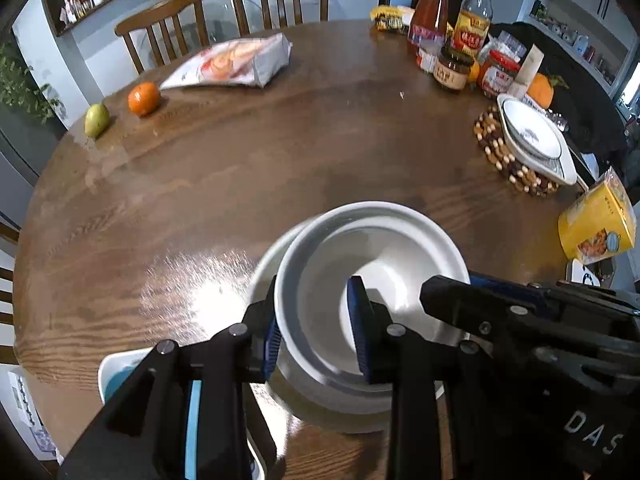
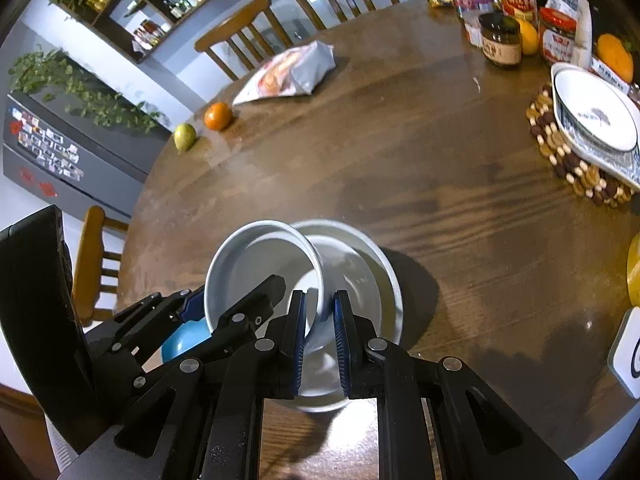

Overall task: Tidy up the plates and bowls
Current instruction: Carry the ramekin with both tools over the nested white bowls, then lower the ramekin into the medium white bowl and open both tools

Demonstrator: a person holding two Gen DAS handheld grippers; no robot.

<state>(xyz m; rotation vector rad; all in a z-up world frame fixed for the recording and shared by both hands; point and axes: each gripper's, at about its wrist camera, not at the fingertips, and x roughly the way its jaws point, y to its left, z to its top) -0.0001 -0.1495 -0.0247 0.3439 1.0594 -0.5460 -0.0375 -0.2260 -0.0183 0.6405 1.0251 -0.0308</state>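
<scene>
Round brown wooden worktop (image 1: 280, 152), chairs and shelves behind. Near edge: smaller white ceramic bowl (image 1: 360, 264) tilted into larger white bowl (image 2: 360, 264), nesting underway, not yet seated. Left tongs (image 1: 316, 332) pinched across smaller bowl's rim; right tongs (image 2: 320, 320) clenched on larger bowl's near wall. Already stacked: patterned white bowl on square plate (image 2: 596, 124) atop beaded trivet (image 2: 568, 160), well apart. Blue bowl (image 2: 186, 342) still loose beside. Jars, bottles, snack bag (image 1: 236, 64), orange (image 1: 144, 98), pear (image 1: 96, 120) far off, nothing blocking.
</scene>
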